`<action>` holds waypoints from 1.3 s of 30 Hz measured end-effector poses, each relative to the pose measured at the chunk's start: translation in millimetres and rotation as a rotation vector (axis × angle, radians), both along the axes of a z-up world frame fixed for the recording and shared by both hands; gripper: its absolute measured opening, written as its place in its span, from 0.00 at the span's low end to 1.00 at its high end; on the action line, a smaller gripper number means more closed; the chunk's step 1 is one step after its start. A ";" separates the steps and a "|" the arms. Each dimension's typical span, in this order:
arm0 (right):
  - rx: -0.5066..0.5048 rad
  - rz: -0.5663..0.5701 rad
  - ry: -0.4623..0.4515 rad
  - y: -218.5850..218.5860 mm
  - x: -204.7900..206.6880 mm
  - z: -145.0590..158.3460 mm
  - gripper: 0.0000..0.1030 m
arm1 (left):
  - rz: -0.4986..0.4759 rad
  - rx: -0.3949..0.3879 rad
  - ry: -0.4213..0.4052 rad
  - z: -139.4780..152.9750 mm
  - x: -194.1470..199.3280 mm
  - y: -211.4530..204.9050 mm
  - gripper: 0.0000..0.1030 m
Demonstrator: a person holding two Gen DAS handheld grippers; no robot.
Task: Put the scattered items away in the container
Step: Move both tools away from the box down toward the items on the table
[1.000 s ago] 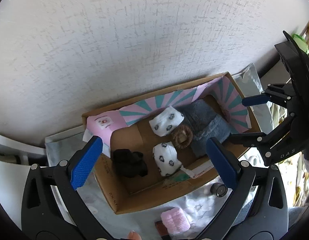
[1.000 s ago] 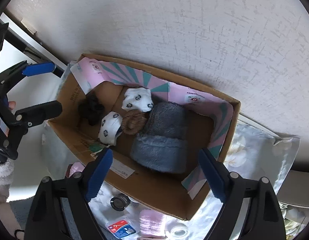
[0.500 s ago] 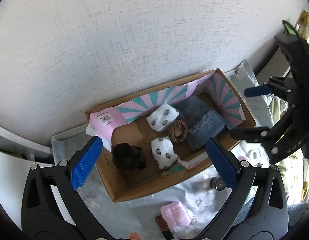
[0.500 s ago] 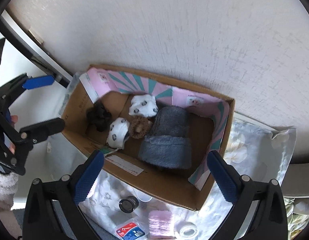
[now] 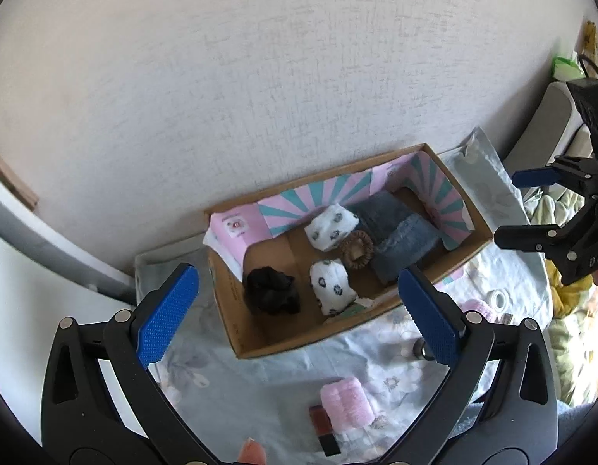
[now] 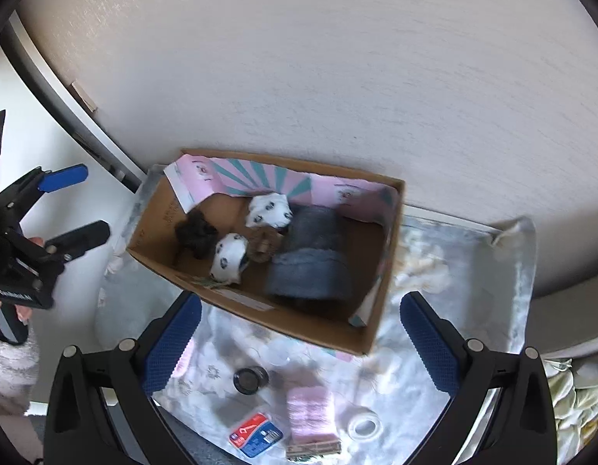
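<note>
An open cardboard box point(image 5: 318, 339) point(image 6: 283, 319) with a pink and teal liner stands against the wall. It holds two white patterned sock rolls point(image 5: 332, 288), a brown ring point(image 5: 357, 250), a grey-blue fuzzy cloth point(image 5: 403, 240) and a black bundle point(image 5: 270, 290). On the floral cloth in front lie a pink fuzzy roll point(image 5: 347, 403) point(image 6: 310, 410), a small dark jar point(image 6: 250, 379), a white tape roll point(image 6: 363, 426) and a red-blue packet point(image 6: 256, 434). My left gripper point(image 5: 297, 275) point(image 6: 86, 205) and my right gripper point(image 6: 301, 302) point(image 5: 519, 205) both hover open above the box's near side, with nothing between their fingers.
A white textured wall point(image 5: 260, 77) rises right behind the box. A white door frame point(image 6: 66, 116) stands at the left, and crumpled bedding point(image 5: 570, 310) lies at the right. A small red and black box point(image 5: 322, 424) sits under the pink roll. A fuzzy sleeve point(image 6: 8, 368) shows behind the left gripper.
Both grippers have drawn back and up from the box, which looks smaller now. The right gripper's jaws have widened. More of the loose items on the cloth have come into view.
</note>
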State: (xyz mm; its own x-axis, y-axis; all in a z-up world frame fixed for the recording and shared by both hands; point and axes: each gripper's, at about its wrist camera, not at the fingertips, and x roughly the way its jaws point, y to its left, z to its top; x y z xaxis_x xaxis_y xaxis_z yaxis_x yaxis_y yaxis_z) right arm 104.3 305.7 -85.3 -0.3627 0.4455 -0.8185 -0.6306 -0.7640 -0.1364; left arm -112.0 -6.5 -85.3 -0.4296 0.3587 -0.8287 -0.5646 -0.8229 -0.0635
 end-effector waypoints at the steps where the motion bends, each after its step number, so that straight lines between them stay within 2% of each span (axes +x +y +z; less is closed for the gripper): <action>1: 0.007 -0.005 0.007 -1.0 4.7 -0.1 1.00 | 0.002 0.002 -0.008 -2.1 2.4 -2.9 1.00; 5: 0.039 -0.046 -0.029 -3.9 18.9 -5.5 0.99 | 0.029 0.002 -0.058 -18.0 8.9 -19.9 1.00; 9: 0.006 -0.077 -0.035 -1.3 37.7 -17.3 1.00 | 0.068 0.017 -0.106 -31.3 16.9 -44.8 1.00; 12: -0.002 -0.094 -0.029 -3.4 52.3 -21.4 1.00 | 0.076 0.042 -0.112 -34.1 27.8 -63.4 1.00; 15: -0.011 -0.112 -0.040 -6.6 65.1 -30.6 1.00 | 0.073 0.036 -0.116 -41.5 38.4 -76.2 1.00; 18: -0.023 -0.112 -0.045 -10.9 73.4 -43.3 1.00 | 0.071 0.007 -0.115 -55.3 49.5 -83.8 0.99; 24: -0.027 -0.084 -0.047 -22.7 84.6 -64.7 1.00 | 0.047 0.015 -0.145 -84.3 78.7 -88.9 0.98; 27: -0.036 -0.072 -0.078 -28.1 86.6 -79.6 1.00 | 0.024 -0.003 -0.138 -96.7 95.2 -87.4 0.98; 36: -0.041 -0.038 -0.200 -38.6 70.9 -120.7 1.00 | -0.005 -0.081 -0.186 -154.2 130.4 -76.6 0.93; 39: -0.018 -0.008 -0.264 -43.1 63.2 -132.2 0.99 | -0.002 -0.100 -0.191 -169.8 137.1 -76.5 0.92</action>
